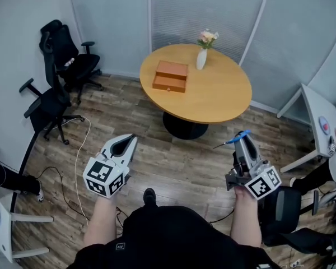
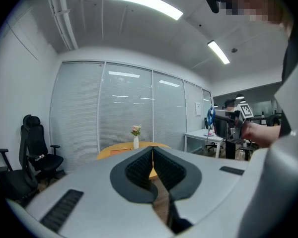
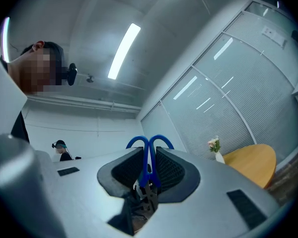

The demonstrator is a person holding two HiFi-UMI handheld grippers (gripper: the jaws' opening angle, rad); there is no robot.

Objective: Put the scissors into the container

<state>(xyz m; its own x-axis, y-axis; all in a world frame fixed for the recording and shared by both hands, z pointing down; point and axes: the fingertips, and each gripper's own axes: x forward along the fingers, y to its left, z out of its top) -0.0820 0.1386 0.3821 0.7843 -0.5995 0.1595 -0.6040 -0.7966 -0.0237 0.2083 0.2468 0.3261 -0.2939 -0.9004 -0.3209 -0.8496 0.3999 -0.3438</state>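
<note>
The right tongs [image 1: 242, 137] clench the blue-handled metal scissors [image 3: 149, 155] in the air, well short of the round wooden desk [image 1: 224, 97]. The left tongs [image 2: 152, 150] are pressed together and hold nothing. The orange wooden drawer box [image 1: 171, 75] sits near the desk's left edge.

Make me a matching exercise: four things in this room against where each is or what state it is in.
1. scissors
2. left hand-held gripper
3. wooden box
4. office chair

A. shut, with nothing between the jaws
B. on the floor by the left wall
C. clamped in the right hand-held gripper
D. on the round table

Pairs: 1-C, 2-A, 3-D, 4-B
</note>
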